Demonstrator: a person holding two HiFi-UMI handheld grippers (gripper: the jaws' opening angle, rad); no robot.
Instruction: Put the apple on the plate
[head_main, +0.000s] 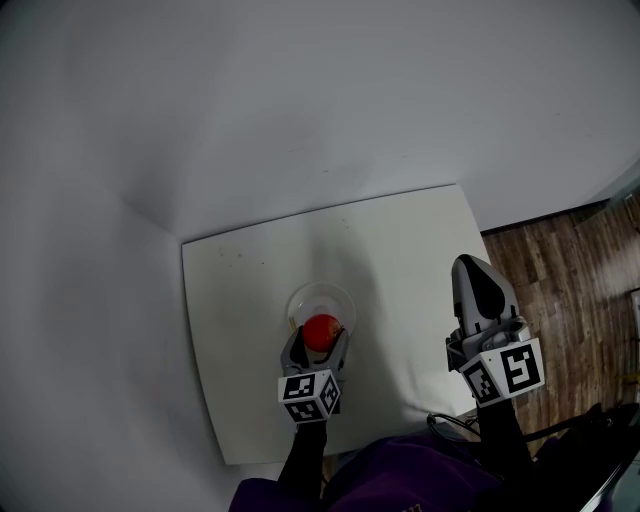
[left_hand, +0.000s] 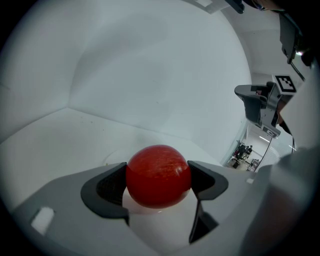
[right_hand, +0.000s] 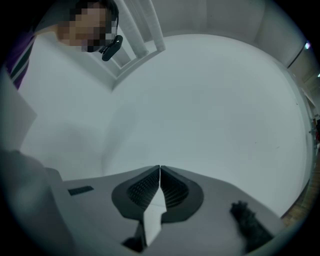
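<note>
A red apple (head_main: 321, 331) is held between the jaws of my left gripper (head_main: 318, 342), which is shut on it. In the left gripper view both dark pads (left_hand: 107, 187) press against the apple's (left_hand: 158, 176) sides. The apple hangs over the near part of a pale round plate (head_main: 303, 297), which stands on the white table (head_main: 400, 250); I cannot tell whether it touches the plate. My right gripper (head_main: 472, 270) hovers near the table's right edge, well apart from the plate. Its jaws (right_hand: 160, 172) are shut with nothing between them.
The table's right edge borders a wooden floor (head_main: 570, 290). White walls rise behind and to the left of the table. The right gripper (left_hand: 260, 102) shows at the far right of the left gripper view. The person's purple clothing (head_main: 400, 480) is at the table's near edge.
</note>
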